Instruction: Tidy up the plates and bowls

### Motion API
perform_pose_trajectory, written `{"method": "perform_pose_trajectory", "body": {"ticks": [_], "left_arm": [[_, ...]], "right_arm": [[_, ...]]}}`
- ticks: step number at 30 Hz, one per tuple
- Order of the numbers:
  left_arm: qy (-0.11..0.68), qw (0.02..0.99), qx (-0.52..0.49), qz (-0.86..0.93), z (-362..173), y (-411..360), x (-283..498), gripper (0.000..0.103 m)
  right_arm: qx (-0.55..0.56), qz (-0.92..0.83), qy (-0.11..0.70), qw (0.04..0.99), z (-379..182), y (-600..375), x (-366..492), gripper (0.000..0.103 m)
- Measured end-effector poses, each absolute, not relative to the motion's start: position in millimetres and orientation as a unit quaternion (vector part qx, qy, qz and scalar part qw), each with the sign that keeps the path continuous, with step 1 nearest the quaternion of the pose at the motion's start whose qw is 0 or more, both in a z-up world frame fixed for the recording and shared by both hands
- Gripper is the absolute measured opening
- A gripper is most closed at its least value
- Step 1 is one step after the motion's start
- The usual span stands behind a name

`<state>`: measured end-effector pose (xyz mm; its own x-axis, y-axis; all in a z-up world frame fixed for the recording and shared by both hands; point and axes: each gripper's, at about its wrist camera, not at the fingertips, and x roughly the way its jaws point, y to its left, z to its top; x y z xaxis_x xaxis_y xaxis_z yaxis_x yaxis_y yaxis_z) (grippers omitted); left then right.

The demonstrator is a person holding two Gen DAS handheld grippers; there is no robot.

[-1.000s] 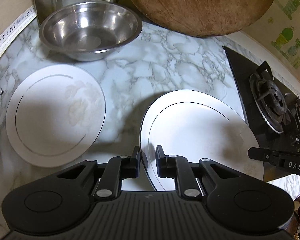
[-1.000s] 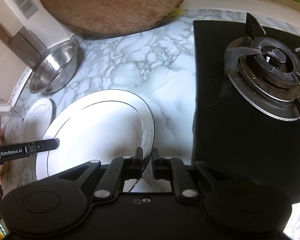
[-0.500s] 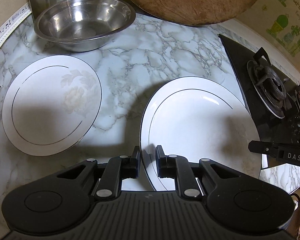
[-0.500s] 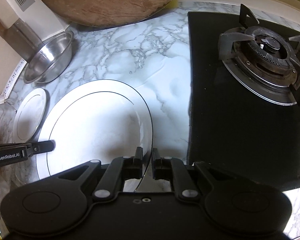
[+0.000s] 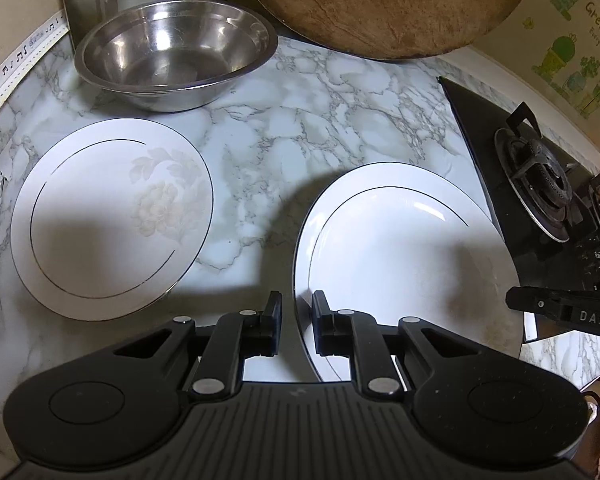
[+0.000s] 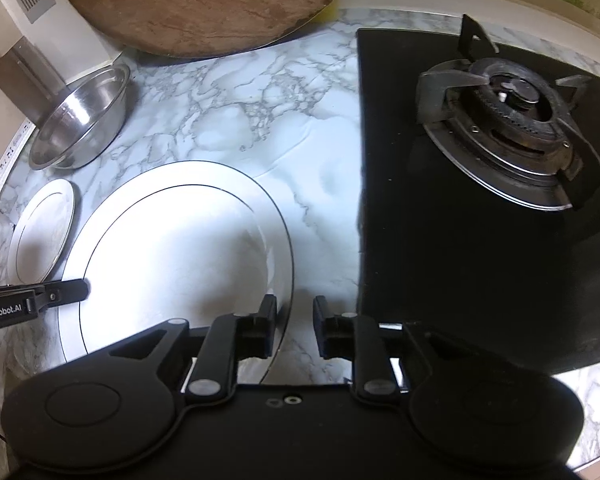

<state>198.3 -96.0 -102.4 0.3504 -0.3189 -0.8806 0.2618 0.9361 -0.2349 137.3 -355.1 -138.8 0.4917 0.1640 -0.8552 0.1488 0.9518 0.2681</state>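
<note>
Your left gripper (image 5: 296, 322) has its fingers (image 5: 274, 316) a narrow gap apart, and the near-left rim of the large white plate (image 5: 400, 256) runs through that gap; you can't tell from here whether the pads actually touch the rim. Your right gripper (image 6: 295, 326) sits at the opposite side of the same plate (image 6: 172, 260), its fingers (image 6: 268, 320) likewise slightly apart, with the plate's right edge passing between them; the left finger overlaps the rim and the right one stands over bare marble.

That plate is round, glossy white china with a thin dark line ringing its well, and it holds nothing. It lies on the desk (image 5: 300, 128), a grey-veined white marble-pattern surface, just beside the black glass hob (image 6: 460, 240) with its cast-iron burner (image 6: 512, 120).

To your left, well apart from the large plate, lies a smaller white plate (image 5: 108, 224), flat, rimmed in a fine metallic line with a faint floral print on one side; it holds nothing either. Behind it stands a round stainless steel bowl (image 5: 176, 52), shiny, shallow and with nothing in it, close to the back corner. A big round wooden board (image 5: 380, 4), rough and brown, leans against the wall behind the desk.
</note>
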Motion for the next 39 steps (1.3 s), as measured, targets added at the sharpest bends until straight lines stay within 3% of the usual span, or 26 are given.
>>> {"method": "perform_pose_trajectory", "body": {"ticks": [15,18,20,21,28,30,39], "left_arm": [[0.485,0.855,-0.004,-0.183,-62,-69,170,0.016],[0.467,0.865,-0.007,-0.181,-51,-58,162,0.032],[0.452,0.875,-0.01,-0.176,-44,-50,157,0.063],[0.445,0.879,-0.012,-0.171,-41,-46,155,0.068],[0.415,0.897,-0.014,-0.151,-24,-12,147,0.075],[0.407,0.903,-0.015,-0.136,-21,1,148,0.077],[0.402,0.911,-0.028,-0.093,-21,48,178,0.077]], "right_arm": [[0.091,0.027,0.404,0.91,-71,-316,92,0.054],[0.078,0.041,0.385,0.919,-61,-300,85,0.062],[0.074,0.051,0.375,0.923,-55,-291,82,0.065],[0.073,0.057,0.37,0.924,-52,-285,81,0.066],[0.052,0.095,0.341,0.934,-35,-244,81,0.089],[0.043,0.109,0.334,0.935,-30,-231,83,0.103],[0.056,0.135,0.353,0.924,-34,-180,129,0.103]]}}
